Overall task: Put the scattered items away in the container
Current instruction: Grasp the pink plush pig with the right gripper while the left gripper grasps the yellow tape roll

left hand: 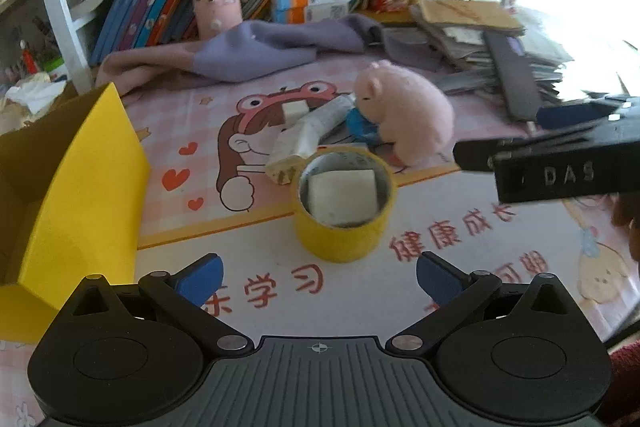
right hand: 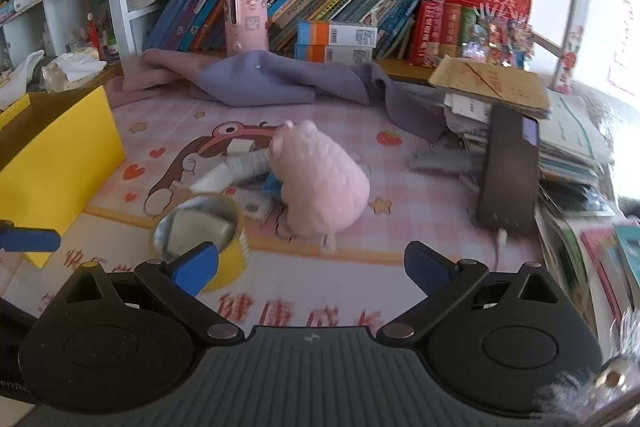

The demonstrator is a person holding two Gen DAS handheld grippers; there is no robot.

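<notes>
Now both grippers, left point(left hand: 319, 277) and right point(right hand: 311, 265), hover with jaws wide apart and empty, near the yellow tape roll point(left hand: 345, 203); yellow box point(left hand: 76, 179) sits left.

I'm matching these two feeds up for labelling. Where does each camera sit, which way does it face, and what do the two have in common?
Left wrist: on the left gripper, facing forward over the mat at the yellow tape roll; its open fingers and the right gripper show.
Right wrist: on the right gripper, facing the pink plush toy; its open fingers show.
Shared: tape roll, plush, yellow box, bookshelf.
</notes>
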